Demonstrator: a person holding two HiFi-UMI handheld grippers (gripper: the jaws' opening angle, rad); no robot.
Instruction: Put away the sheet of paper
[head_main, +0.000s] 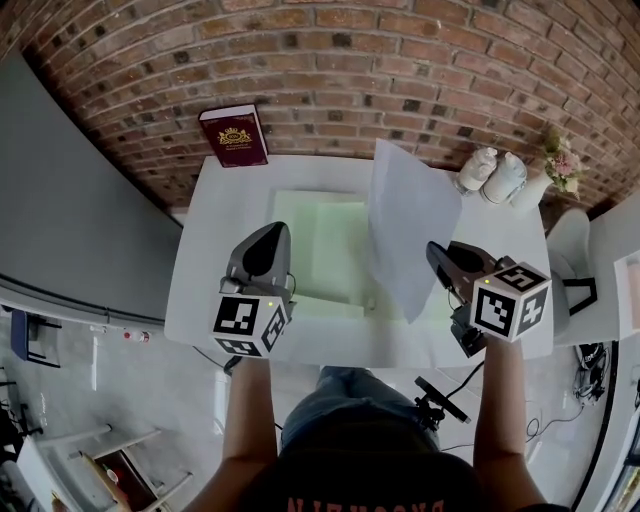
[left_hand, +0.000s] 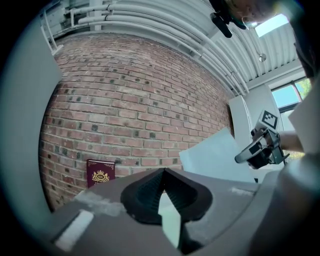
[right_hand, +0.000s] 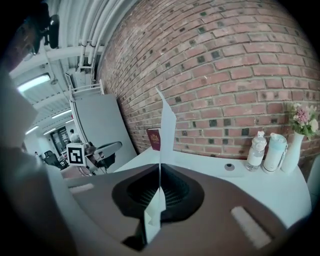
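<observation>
A white sheet of paper (head_main: 410, 235) stands lifted off the white table (head_main: 205, 290), with my right gripper (head_main: 437, 255) shut on its lower right edge. In the right gripper view the paper (right_hand: 166, 125) rises edge-on from the closed jaws of that gripper (right_hand: 160, 167). A pale green folder (head_main: 320, 240) lies in the middle of the table. My left gripper (head_main: 270, 235) sits at the folder's left side, shut on a pale green edge (left_hand: 170, 220) that shows between its jaws. The left gripper view shows the paper (left_hand: 215, 155) and the right gripper (left_hand: 257, 150) off to the right.
A maroon book (head_main: 233, 135) leans against the brick wall at the table's back left. Two bottles (head_main: 478, 168) (head_main: 505, 178) and a vase of flowers (head_main: 560, 160) stand at the back right. A white chair (head_main: 570, 250) is beside the table's right end.
</observation>
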